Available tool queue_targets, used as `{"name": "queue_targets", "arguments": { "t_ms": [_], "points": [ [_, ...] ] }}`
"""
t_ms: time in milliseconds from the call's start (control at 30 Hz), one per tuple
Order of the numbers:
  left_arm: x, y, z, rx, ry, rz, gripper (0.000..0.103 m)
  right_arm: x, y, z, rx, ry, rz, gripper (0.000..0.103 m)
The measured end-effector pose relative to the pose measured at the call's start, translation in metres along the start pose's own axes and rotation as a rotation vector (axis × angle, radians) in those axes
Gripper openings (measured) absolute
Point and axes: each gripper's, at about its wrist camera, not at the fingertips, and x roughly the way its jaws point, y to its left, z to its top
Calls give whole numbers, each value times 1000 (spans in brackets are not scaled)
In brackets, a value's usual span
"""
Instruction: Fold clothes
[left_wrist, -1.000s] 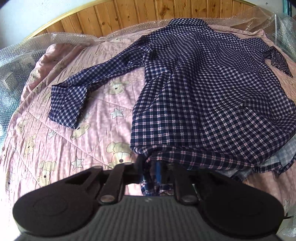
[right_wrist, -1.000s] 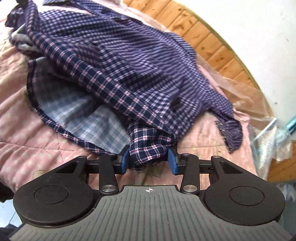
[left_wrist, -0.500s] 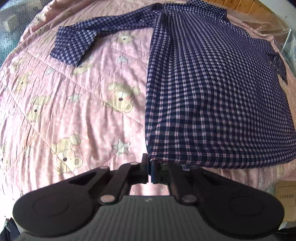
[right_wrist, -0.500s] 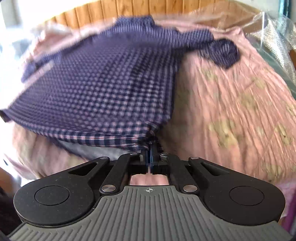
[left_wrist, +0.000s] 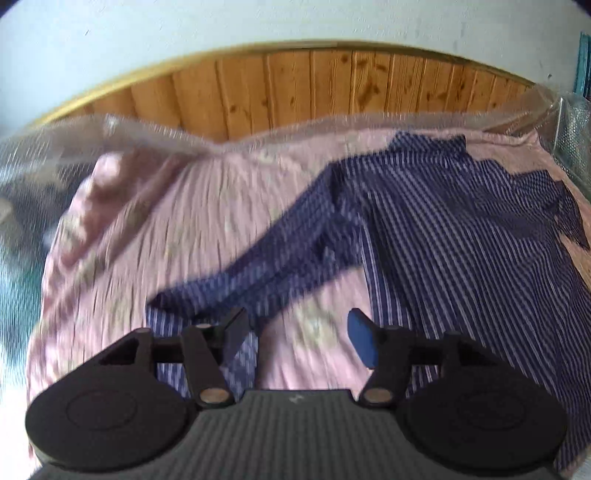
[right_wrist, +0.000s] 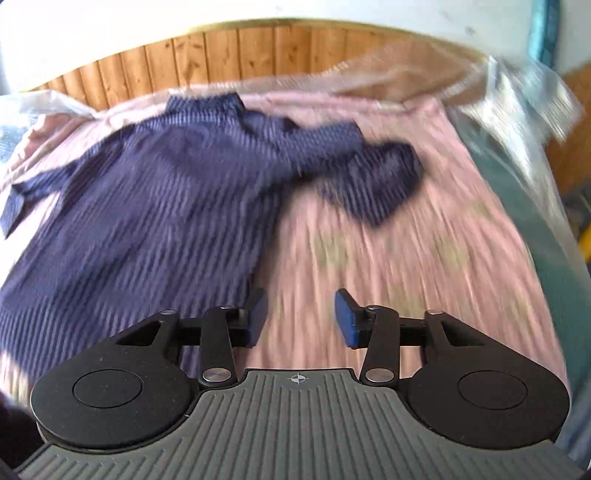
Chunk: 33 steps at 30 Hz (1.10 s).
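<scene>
Here, a navy checked long-sleeved shirt (left_wrist: 461, 236) lies spread on a pink quilted bedspread (right_wrist: 424, 266) before a wooden plank headboard (left_wrist: 295, 88); both the left gripper (left_wrist: 301, 336) and right gripper (right_wrist: 300, 317) hover wide apart, empty.

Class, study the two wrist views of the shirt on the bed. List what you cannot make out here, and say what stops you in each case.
- Shirt pattern: motion blur in both views smears it into stripes.
- Shirt hem: in the left wrist view, hidden behind the left gripper; in the right wrist view, cut off at the left edge.
- Prints on the pink quilt: blurred into pale blotches.
- Items under the clear plastic sheet: glare and blur.
</scene>
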Motion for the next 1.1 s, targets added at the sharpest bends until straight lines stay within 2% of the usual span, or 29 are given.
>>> {"name": "queue_targets", "arguments": {
  "t_ms": [67,133,300,400,433,633,700,733,767,800,833,867,933,967,1000,1033,1100],
  "points": [
    [42,-12,47,65,-63,-5,67,29,6,45,-49,-7,36,62],
    [89,-23,86,133,-90,-14,67,61,17,90,-99,-21,65,66],
    [179,-57,146,311,-62,-88,67,134,50,178,-288,-58,92,73],
    [220,-83,164,441,-53,-143,68,176,71,216,-421,-56,98,75],
    [232,-92,168,473,-51,-139,68,190,77,225,-460,-53,102,76],
    [295,-117,187,511,-20,-174,68,284,103,267,-575,-40,195,81],
    [311,-120,191,514,-6,-199,64,319,110,279,-592,-33,220,81],
    [320,-119,198,503,14,-223,58,338,113,285,-599,-15,242,79],
    [328,-119,205,492,34,-247,28,358,114,294,-593,33,279,52],
    [336,-107,212,405,46,-238,5,379,114,307,-569,98,319,12],
    [344,-96,220,316,57,-229,7,398,112,320,-536,127,334,10],
    [352,-85,228,227,68,-220,5,409,107,333,-478,101,324,10],
    [368,-62,243,50,90,-200,5,422,91,360,-319,19,315,14],
    [376,-51,250,-38,100,-190,13,424,80,369,-247,-15,315,39],
    [376,-39,249,-84,104,-211,26,421,67,370,-183,-40,322,64],
    [372,-31,245,-91,102,-223,33,418,54,372,-118,-64,328,72],
    [361,-17,234,-77,94,-244,43,406,22,362,-47,-80,346,76]
  ]
}}
